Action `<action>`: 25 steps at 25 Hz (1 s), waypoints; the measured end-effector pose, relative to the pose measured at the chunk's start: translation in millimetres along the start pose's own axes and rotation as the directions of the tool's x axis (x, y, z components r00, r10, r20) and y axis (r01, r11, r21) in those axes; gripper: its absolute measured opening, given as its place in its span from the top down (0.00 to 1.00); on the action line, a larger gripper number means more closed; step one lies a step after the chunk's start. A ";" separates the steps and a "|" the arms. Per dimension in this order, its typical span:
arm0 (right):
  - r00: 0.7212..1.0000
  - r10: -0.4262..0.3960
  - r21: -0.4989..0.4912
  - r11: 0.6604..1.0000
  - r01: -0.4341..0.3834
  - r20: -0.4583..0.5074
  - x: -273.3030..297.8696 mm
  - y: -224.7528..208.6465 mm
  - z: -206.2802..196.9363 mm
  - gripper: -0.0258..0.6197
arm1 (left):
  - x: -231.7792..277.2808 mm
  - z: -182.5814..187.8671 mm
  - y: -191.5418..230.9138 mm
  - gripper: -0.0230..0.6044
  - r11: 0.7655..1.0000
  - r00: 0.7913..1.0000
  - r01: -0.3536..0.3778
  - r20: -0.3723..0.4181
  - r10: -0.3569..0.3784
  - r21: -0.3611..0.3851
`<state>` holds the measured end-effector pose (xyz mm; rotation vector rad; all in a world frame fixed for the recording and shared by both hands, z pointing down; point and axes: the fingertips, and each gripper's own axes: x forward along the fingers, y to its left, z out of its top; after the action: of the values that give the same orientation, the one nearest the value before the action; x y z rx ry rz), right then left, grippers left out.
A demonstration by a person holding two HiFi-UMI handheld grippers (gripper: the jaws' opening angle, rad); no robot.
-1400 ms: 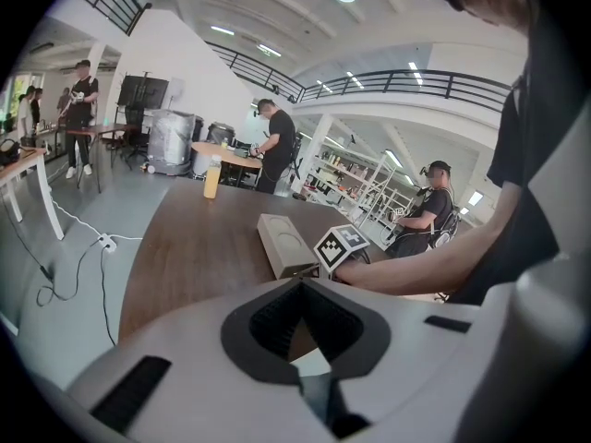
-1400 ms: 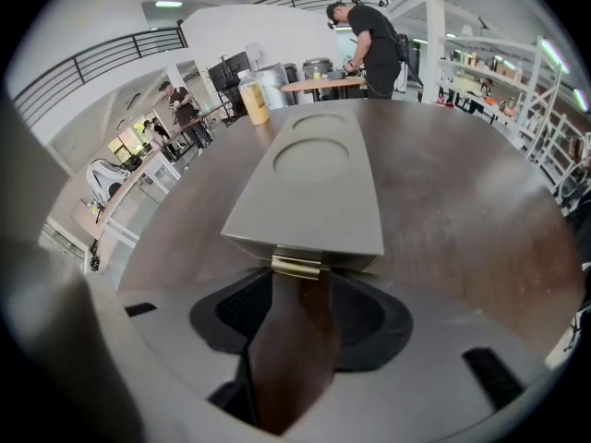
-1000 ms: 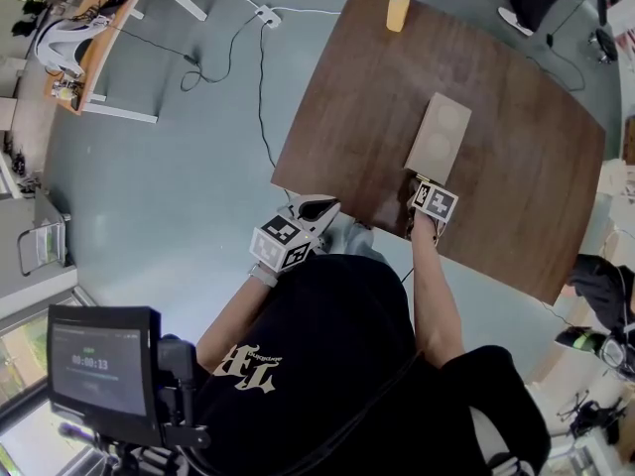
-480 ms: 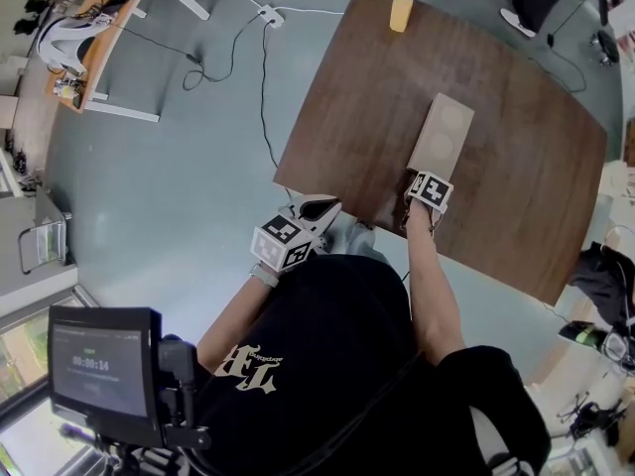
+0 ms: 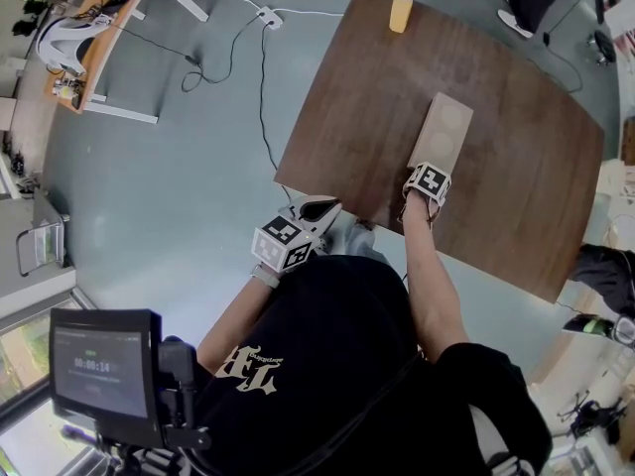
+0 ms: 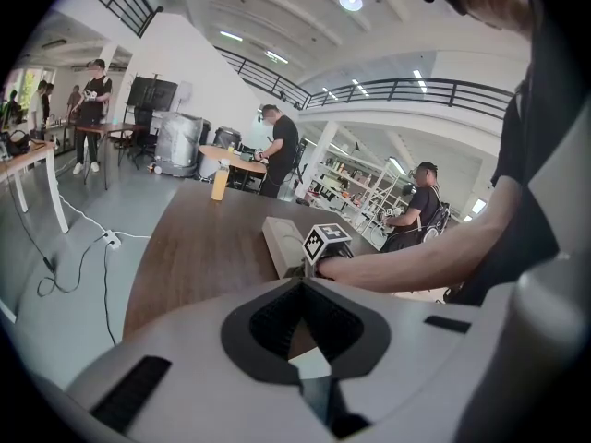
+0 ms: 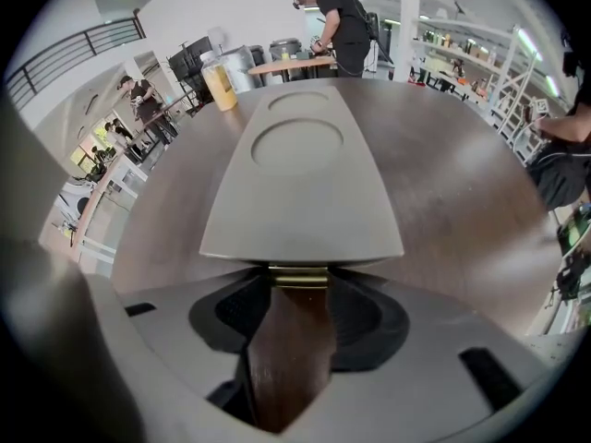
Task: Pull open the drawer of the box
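A long tan box [image 5: 442, 132] lies on the dark wooden table [image 5: 516, 196], its drawer pushed in. In the right gripper view the box [image 7: 300, 187] fills the middle, and a small brass handle [image 7: 298, 278] sits under its near end. My right gripper [image 5: 417, 170] is at that end; its jaws are closing, and the handle lies between the tips [image 7: 298, 289], which touch both its ends. My left gripper [image 5: 317, 206] hangs off the table's near edge beside the person's body, shut and holding nothing [image 6: 300, 289].
An orange bottle [image 5: 399, 10] stands at the table's far edge, well beyond the box. A power strip and cables [image 5: 266, 14] lie on the floor to the left. People stand at other desks in the background.
My right gripper has moved forward along the table up to the box's near end. The left gripper and the box have stayed where they were.
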<state>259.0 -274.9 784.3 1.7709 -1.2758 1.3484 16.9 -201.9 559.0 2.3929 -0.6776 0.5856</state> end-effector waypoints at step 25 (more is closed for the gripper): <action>0.999 0.021 -0.014 1.000 -0.022 -0.039 -8.7 5.1 -68.0 0.69 | -4.9 -15.7 -5.8 0.96 0.997 0.998 0.064 -0.006 -0.064 0.031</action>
<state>227.1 -215.6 798.1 1.7177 -1.2839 1.3759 12.6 -186.3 565.5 2.4315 -0.5917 0.5790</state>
